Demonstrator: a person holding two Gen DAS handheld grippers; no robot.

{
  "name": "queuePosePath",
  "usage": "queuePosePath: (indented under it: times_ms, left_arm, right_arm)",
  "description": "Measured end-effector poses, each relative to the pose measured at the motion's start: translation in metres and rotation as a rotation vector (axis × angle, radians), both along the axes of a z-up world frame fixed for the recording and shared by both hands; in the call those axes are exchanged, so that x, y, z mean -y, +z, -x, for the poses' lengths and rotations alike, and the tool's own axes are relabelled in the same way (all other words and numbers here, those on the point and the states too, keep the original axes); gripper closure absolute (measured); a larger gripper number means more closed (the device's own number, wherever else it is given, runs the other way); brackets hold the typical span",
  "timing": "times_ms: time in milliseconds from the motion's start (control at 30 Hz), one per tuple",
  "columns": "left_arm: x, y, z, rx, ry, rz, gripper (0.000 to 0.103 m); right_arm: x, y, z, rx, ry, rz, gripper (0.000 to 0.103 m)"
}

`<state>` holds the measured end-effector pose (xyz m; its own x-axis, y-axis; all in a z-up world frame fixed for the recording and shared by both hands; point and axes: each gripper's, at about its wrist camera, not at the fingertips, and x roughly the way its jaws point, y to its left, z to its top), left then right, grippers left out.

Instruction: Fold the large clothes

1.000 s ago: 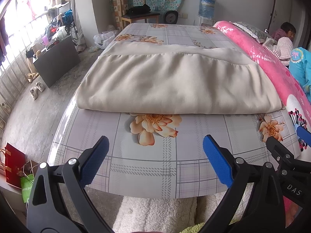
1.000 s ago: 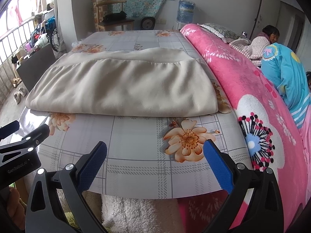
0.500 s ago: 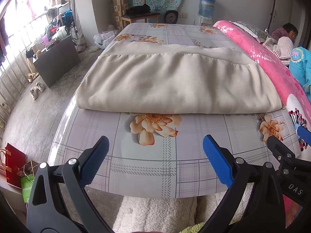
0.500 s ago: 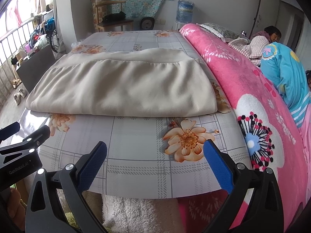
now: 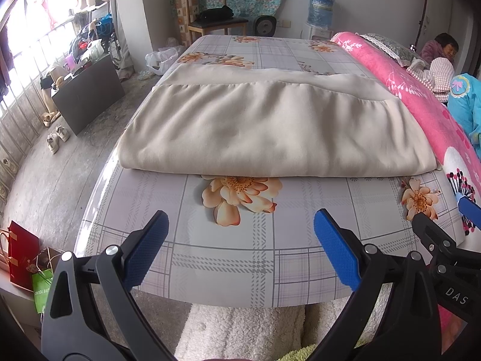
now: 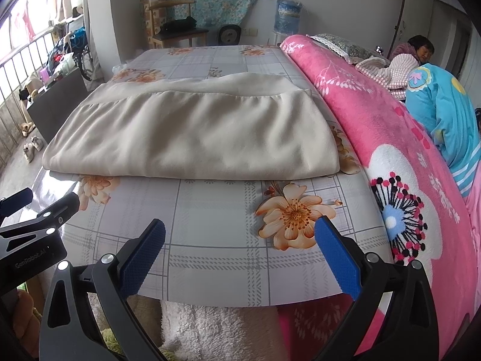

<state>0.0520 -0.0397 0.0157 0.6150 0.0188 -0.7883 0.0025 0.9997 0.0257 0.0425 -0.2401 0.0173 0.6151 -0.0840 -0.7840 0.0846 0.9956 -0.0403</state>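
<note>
Cloth (image 5: 270,132), beige and folded once, fills mid-frame on the bed (image 5: 228,258); left gripper (image 5: 240,234) and right gripper (image 6: 240,240) hover wide and empty at bottom, seemingly lined up to take its near edge.

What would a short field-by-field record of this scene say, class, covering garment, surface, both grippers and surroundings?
garment: beige cloth, folded into a flat rectangle
surface: floral plaid sheet on the bed
left gripper: open, empty, short of the cloth
right gripper: open, empty, short of the cloth
beside the cloth: pink blanket along its right side
background: wooden chair, water bottle, person at far right
</note>
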Motion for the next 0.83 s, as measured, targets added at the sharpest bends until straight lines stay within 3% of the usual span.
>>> queuePosePath:
  times_ms: [833]
  left_arm:
    - [-0.0026,-0.0001,-0.0019,0.0,0.006,0.003,0.009]
  right_arm:
    - [0.0005,0.0017,-0.0008,0.0,-0.003,0.005,0.006]
